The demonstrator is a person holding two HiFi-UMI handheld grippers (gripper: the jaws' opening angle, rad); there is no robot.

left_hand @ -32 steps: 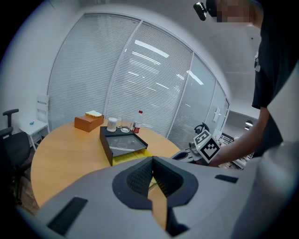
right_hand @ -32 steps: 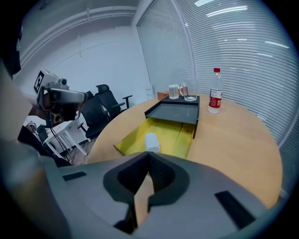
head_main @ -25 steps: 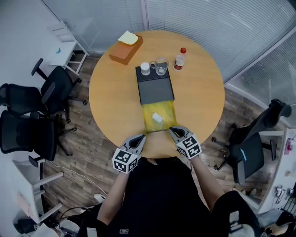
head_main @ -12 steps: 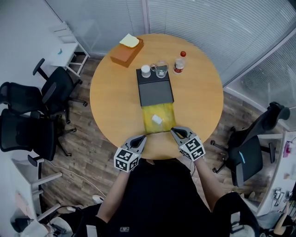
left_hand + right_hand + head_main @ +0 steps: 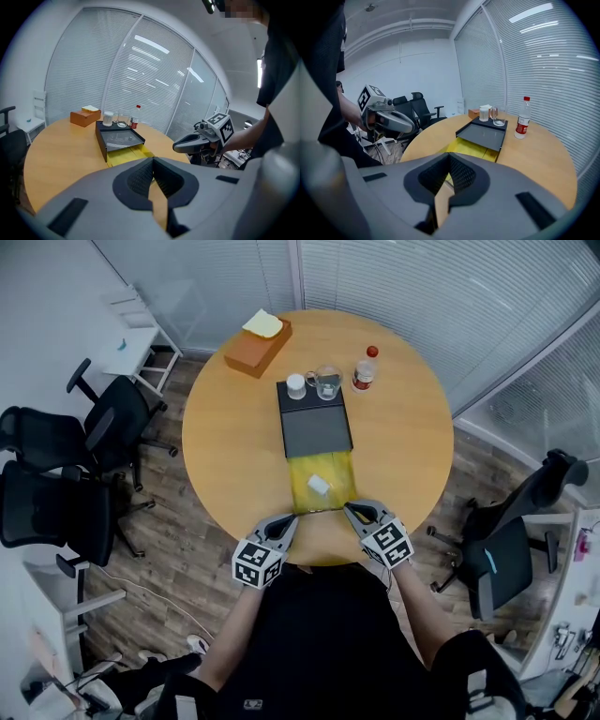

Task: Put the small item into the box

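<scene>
**One step left, by the look of it**

So the small white item is already lying in the yellow drawer, which sticks out of the black box on the side nearest the person. I'd call the putting-in part done. My guess is the only thing left is sliding that drawer back into the box, if that even counts.

Both grippers sit just off the drawer's near end. The left gripper is by its left corner and the right gripper is at its right corner. I can't tell if that one touches the drawer. Both are clenched tight with nothing between the jaws.

A white cup and a glass stand on the box's far end, with a bottle just beside it.
</scene>
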